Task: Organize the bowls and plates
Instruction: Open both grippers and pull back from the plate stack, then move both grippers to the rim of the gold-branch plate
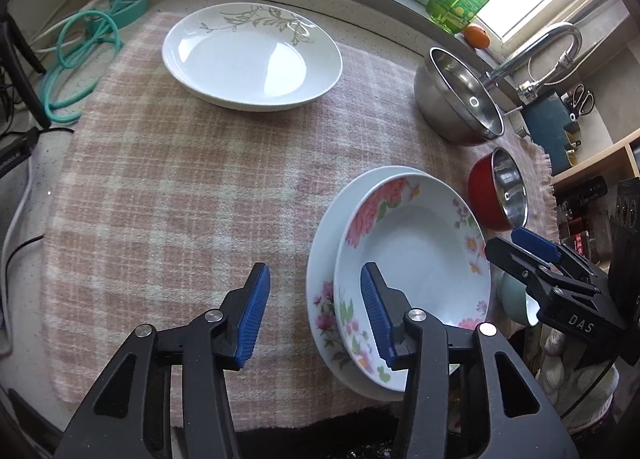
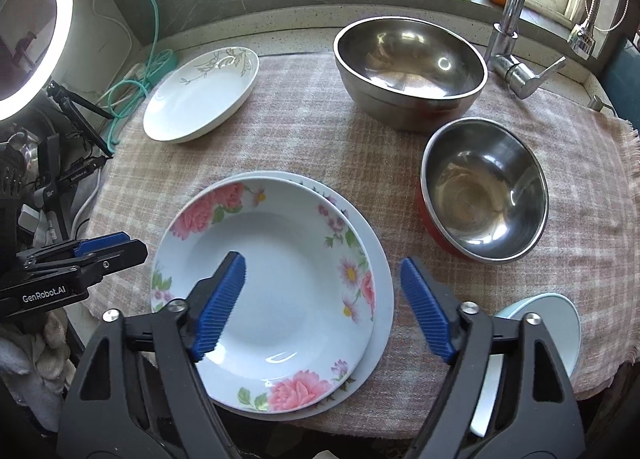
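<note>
1. Left gripper (image 1: 316, 315): jaws apart, holding nothing, above the cloth (image 1: 180, 187) at 9 o'clock of the plate stack.
2. Right gripper (image 2: 322, 309): jaws apart, empty, over the stack's near edge.
3. Floral plate (image 2: 276, 291) sits on a larger plate (image 2: 382, 291), mid-cloth.
4. White plate (image 2: 200, 99) at 11 o'clock, well apart.
5. Steel bowl (image 2: 408, 71) at 1 o'clock; red bowl (image 2: 484, 191) at 2 o'clock, near the stack.
6. Pale bowl (image 2: 556, 323) at 4 o'clock, on the cloth's edge.
</note>
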`<action>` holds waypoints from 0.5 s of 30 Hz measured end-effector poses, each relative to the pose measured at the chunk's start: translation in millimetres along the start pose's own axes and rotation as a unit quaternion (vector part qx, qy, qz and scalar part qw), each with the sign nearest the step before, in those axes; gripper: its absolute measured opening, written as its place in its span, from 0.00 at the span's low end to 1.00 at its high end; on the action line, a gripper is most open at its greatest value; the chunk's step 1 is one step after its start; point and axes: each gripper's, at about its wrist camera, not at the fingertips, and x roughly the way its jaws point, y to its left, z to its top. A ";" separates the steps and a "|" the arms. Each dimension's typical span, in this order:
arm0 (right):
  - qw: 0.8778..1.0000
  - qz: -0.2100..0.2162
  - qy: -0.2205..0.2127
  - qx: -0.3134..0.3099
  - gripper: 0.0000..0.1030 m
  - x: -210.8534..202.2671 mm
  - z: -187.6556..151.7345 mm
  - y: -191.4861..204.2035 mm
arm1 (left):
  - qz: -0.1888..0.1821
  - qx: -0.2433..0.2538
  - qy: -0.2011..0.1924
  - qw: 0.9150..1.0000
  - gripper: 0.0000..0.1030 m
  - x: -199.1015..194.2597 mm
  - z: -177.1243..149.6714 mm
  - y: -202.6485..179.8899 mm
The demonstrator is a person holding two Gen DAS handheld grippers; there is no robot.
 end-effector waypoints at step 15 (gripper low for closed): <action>0.998 0.050 -0.023 -0.004 0.84 -3.0 66.1 23.4 | 0.036 -0.016 -0.057 0.998 0.45 -25.4 50.4 45.7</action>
